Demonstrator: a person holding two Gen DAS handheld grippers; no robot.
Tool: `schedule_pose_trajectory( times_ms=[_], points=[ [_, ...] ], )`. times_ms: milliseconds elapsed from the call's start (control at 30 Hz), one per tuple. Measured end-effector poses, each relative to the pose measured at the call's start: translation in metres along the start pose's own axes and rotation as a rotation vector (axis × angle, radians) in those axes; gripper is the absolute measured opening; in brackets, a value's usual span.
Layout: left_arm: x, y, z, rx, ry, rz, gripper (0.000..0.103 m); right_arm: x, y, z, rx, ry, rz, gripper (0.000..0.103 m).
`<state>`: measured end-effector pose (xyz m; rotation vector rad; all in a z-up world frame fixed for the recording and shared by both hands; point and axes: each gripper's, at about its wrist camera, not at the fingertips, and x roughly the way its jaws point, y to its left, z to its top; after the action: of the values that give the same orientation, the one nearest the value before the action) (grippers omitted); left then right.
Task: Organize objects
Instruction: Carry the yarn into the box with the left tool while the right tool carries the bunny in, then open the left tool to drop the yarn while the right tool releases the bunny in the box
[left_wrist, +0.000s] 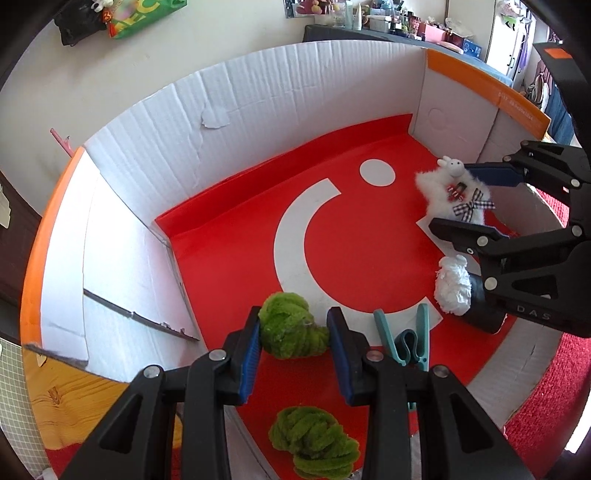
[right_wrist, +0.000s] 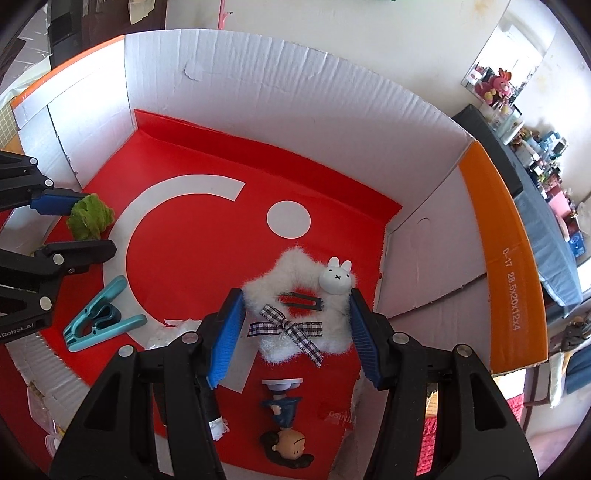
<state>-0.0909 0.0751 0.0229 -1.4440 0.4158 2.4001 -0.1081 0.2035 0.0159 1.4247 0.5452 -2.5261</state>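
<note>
2 grippers (left_wrist: 293, 354) (right_wrist: 295, 336) clasp green yarn (left_wrist: 291, 326), plush star (right_wrist: 295, 314).

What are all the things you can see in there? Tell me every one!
cardboard box: 1, white walls, red floor, orange flaps; holds everything
green fuzzy balls: 2, green; one in the left tool, the other on the floor nearer the camera
clothes peg: 1, teal; floor, beside the balls
fluffy star hair clip: 1, white, bunny and checked bow; in the right tool
fluffy tuft on tube: 1, white on black; floor
figurine: 1, blue dress; front edge
left tool: 1, black, blue pads
right tool: 1, black, blue pads
</note>
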Motion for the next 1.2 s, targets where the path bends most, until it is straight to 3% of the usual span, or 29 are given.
schedule_pose_trajectory(
  times_ms=[1200],
  points=[
    [-0.021,0.002,-0.009,0.021,0.003,0.011,0.039,0.007,0.005,0.003,-0.017,0.039,0.018,0.056]
  ],
)
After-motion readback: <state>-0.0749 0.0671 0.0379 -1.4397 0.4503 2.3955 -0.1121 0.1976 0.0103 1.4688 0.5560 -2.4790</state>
